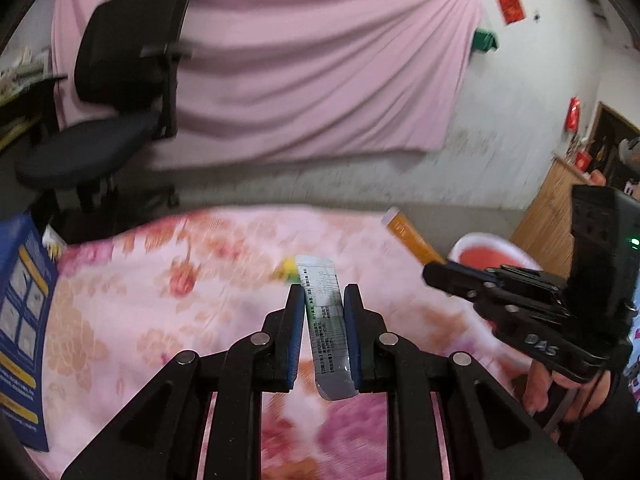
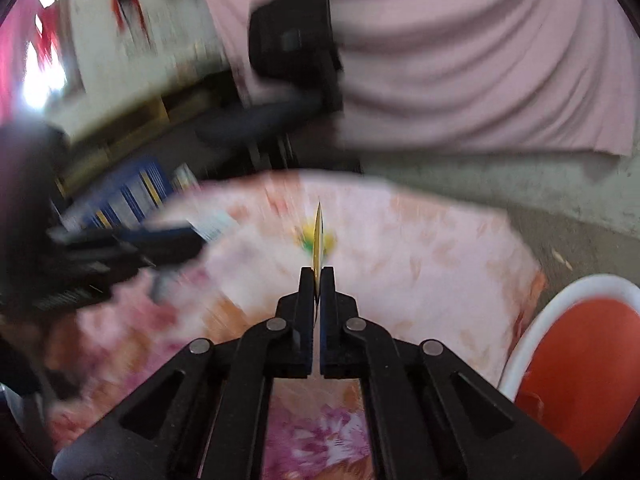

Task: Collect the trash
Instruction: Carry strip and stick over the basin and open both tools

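My left gripper (image 1: 323,292) is shut on a silver printed sachet (image 1: 322,300) and holds it above the floral table (image 1: 160,280). My right gripper (image 2: 317,276) is shut on a thin orange packet (image 2: 318,236), seen edge-on; in the left wrist view that packet (image 1: 412,236) sticks out past the right gripper (image 1: 432,272) toward the far right. A bin with a white rim and red liner (image 2: 580,360) stands just right of the table; it also shows in the left wrist view (image 1: 488,256). A small yellow-green item (image 2: 308,240) lies on the table ahead.
A blue leaflet (image 1: 20,320) lies at the table's left edge. A black office chair (image 1: 112,100) stands behind the table before a pink curtain (image 1: 300,60). A wooden cabinet (image 1: 552,216) is at far right. Both views are motion-blurred.
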Tool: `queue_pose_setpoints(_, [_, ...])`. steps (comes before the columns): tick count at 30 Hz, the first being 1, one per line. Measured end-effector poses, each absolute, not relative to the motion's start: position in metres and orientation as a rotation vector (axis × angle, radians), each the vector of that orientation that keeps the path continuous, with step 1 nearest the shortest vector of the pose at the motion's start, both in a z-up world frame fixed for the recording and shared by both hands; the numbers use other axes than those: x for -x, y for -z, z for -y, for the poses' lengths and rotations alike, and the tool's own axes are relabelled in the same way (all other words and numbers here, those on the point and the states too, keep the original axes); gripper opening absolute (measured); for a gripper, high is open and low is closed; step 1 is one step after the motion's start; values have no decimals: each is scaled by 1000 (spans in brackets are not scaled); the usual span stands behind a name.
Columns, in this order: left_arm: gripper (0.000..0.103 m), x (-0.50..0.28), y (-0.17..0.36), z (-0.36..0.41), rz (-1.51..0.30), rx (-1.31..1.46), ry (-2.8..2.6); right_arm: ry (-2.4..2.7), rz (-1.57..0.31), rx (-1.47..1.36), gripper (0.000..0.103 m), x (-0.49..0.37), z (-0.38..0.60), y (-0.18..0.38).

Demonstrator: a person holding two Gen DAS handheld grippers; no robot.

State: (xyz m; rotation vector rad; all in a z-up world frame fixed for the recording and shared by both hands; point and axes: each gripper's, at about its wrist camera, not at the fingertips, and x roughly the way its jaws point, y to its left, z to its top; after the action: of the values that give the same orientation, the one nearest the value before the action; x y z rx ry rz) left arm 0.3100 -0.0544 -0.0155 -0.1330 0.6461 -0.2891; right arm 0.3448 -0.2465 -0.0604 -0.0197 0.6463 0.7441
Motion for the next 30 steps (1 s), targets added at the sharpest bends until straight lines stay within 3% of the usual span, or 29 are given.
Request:
queue_pose_setpoints(5, [16, -300, -25, 78, -490, 132, 326, -668, -391, -26, 25, -312, 279, 14])
queue_pose_setpoints(16, [17, -271, -86, 162, -180, 48, 490, -414, -68, -45, 25, -254, 346, -29])
queue_pose_setpoints(30, [17, -277, -72, 267, -207, 0, 679, -176, -98, -79, 25, -241, 432, -14])
